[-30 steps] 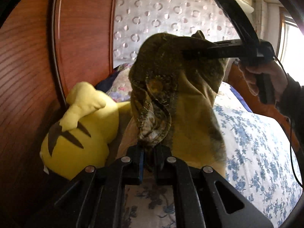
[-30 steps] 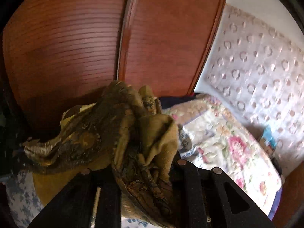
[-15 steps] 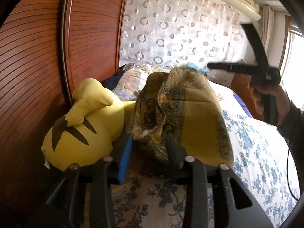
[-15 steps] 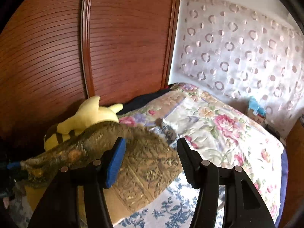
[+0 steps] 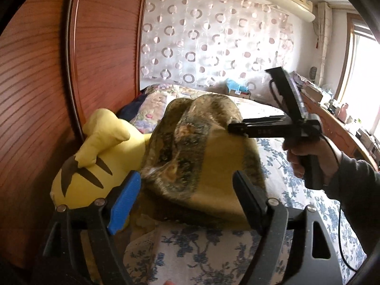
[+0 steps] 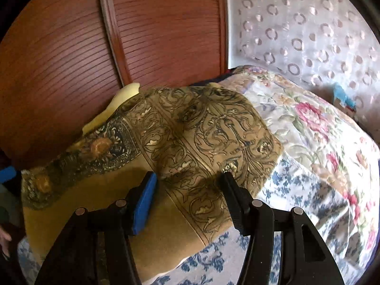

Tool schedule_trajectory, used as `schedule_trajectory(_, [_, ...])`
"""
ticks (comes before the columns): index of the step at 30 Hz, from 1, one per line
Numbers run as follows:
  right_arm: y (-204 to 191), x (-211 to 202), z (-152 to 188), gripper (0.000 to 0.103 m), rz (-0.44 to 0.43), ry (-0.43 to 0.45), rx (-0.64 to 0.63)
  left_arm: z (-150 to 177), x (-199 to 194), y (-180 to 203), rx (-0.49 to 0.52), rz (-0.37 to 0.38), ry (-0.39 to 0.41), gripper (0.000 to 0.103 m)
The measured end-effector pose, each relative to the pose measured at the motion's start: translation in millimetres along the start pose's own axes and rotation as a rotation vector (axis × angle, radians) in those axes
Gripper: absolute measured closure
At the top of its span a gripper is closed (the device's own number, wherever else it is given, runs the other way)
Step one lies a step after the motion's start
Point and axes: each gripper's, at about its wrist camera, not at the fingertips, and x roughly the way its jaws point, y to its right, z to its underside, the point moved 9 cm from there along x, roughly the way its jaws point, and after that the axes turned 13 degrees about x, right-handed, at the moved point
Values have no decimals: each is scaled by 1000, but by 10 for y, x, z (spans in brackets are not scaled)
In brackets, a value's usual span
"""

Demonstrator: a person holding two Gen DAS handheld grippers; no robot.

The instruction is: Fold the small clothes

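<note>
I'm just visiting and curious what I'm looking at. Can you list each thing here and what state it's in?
Patterned cloth: released, lying rumpled and partly folded on the bed, draped against the yellow plush.
Left gripper: open, jaws just widened, holding nothing.
Right gripper: open over the cloth, not pinching it.
Yellow plush toy: lying against the wooden headboard.
Bed: covered with floral bedding.

We hold the left gripper (image 5: 187,192) angled downward, jaws just opened wide, blue pad on its left finger, nothing pinched between the fingers. Right gripper (image 6: 190,190) also tilts down, jaws parted, pads pressing nothing. In the left view our right hand (image 5: 308,152) wraps the right gripper's handle, dark sleeve (image 5: 351,182) at the wrist, fingers of the tool pointing left.
</note>
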Motion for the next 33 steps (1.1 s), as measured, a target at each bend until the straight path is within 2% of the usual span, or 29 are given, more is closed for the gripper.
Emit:
schedule_trajectory(4, [3,-471,66,45,36,83,-16,-84,-122,219,34,-1,30,22])
schedule_trajectory(7, [-15,-949,253,45,39,142,-28,-134,-207,386,58,-13,50,22])
schedule_trajectory(14, [124,-2031,1000,44,115,278,3,-262,-398,856,119,10,109,22])
schedule_trajectory(17, [243,-2383,1266,35,142,311,59,-298,-465,1066,141,32,117,22])
schedule_trajectory(21, [253,-2699,1574,25,198,331,122,-369,-550,1341,168,52,131,22])
schedule_trajectory(27, [335,-3103,1804,24,278,400,221,-520,-664,1668,191,92,162,22])
schedule_trajectory(33, [251,-3464,1954,24,332,482,266,-682,-807,1920,216,114,187,22])
